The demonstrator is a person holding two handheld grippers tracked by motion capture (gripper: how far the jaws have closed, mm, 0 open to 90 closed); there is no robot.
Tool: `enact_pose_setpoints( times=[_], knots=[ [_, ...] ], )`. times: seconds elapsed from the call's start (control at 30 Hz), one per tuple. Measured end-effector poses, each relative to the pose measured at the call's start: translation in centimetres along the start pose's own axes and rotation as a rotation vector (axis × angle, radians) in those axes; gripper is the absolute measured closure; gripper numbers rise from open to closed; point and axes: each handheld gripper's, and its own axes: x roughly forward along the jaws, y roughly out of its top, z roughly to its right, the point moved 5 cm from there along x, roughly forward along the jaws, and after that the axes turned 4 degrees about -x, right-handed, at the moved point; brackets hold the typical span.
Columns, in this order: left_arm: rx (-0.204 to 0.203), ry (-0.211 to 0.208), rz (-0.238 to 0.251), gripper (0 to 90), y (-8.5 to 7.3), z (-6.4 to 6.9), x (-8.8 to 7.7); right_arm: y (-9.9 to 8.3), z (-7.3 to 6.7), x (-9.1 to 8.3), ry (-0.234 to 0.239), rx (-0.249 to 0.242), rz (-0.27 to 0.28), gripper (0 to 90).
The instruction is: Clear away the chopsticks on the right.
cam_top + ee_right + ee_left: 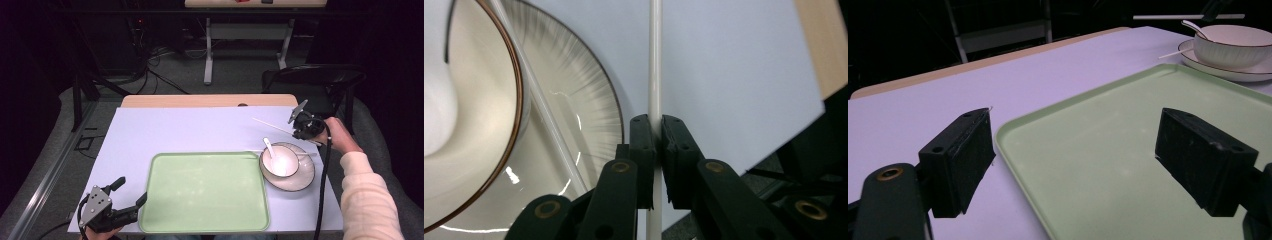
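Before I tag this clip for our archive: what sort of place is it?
Probably a lab or recording room, not a dining room: tableware is staged on a mat-covered table, cables trail over the floor behind, and a bare desk frame stands farther back.

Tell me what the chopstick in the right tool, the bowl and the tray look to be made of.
Chopstick: smooth white, probably plastic or melamine.
Bowl: glossy cream ceramic by its shine, with a dark rim line.
Tray: matte pale green, likely plastic, with a moulded raised rim.
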Motion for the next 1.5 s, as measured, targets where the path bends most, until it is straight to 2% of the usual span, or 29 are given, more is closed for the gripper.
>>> enact_pose_setpoints(
  times=[0.03,0.07,0.17,0.2,0.33,0.5,0.53,0.6,0.63,0.7,0.77,0.8,0.87,0.9,1.0,1.07,1.2,1.3,1.33,1.5],
  knots=[
    [0.000,0.000,0.000,15.7,0.0,0.0,0.0,0.0,0.0,0.0,0.000,0.000,0.000,84.6],
    [-0.001,0.000,0.000,15.7,0.0,0.0,0.0,0.3,0.1,-1.4,-0.020,0.007,0.007,84.6],
    [0.000,0.001,0.000,15.7,0.0,0.0,0.0,0.9,-0.1,-2.7,-0.045,0.005,0.019,84.5],
    [0.000,0.001,0.001,15.7,0.0,0.0,0.0,1.2,-0.4,-3.3,-0.047,0.030,0.017,84.5],
    [0.000,0.000,0.000,15.7,0.0,0.0,0.0,2.2,-1.1,-4.6,-0.074,0.044,0.030,84.5],
    [0.000,0.001,0.000,15.7,0.0,0.0,0.0,3.3,-2.3,-5.9,-0.078,0.065,0.014,84.5],
    [0.000,0.002,0.000,15.7,0.0,0.0,0.0,4.0,-3.2,-6.8,-0.081,0.101,0.027,84.6],
    [0.001,0.001,0.000,15.7,0.0,0.0,0.0,4.3,-3.8,-7.3,-0.077,0.114,0.037,84.6],
    [0.001,0.001,0.000,15.7,0.0,0.0,0.0,4.6,-4.4,-7.7,-0.071,0.140,0.044,84.6],
    [0.001,0.000,0.001,15.7,0.0,0.0,0.0,5.1,-5.4,-8.2,-0.062,0.156,0.055,84.6],
    [0.001,0.001,0.000,15.7,0.0,0.0,0.0,5.2,-5.7,-8.3,-0.063,0.166,0.057,84.6],
    [0.001,0.002,-0.001,15.7,0.0,0.0,0.0,5.7,-6.9,-8.6,-0.044,0.211,0.067,84.6],
    [0.001,0.002,-0.001,15.7,0.0,0.0,0.0,5.8,-7.2,-8.6,-0.045,0.221,0.063,84.6],
    [0.002,0.001,-0.001,15.7,0.0,0.0,0.0,5.9,-7.7,-8.6,-0.045,0.243,0.061,84.6],
    [0.001,0.003,0.000,15.7,0.0,0.0,0.0,6.5,-9.6,-8.7,-0.029,0.299,0.061,84.7],
    [0.001,0.002,0.000,15.7,0.0,0.0,0.0,6.6,-9.9,-8.7,-0.026,0.299,0.065,84.6],
    [0.001,0.003,0.000,15.7,0.0,0.0,0.0,7.3,-12.2,-8.6,-0.026,0.293,0.062,84.6],
    [0.002,0.003,-0.001,15.7,0.0,0.0,0.0,7.4,-12.9,-8.3,-0.020,0.301,0.060,84.6],
    [0.003,0.002,-0.001,15.7,0.0,0.0,0.0,7.6,-13.7,-7.9,0.001,0.302,0.066,84.6],
    [0.001,0.001,0.001,15.7,0.0,0.0,-0.1,7.7,-15.4,-6.5,0.041,0.334,0.069,84.6]
  ],
)
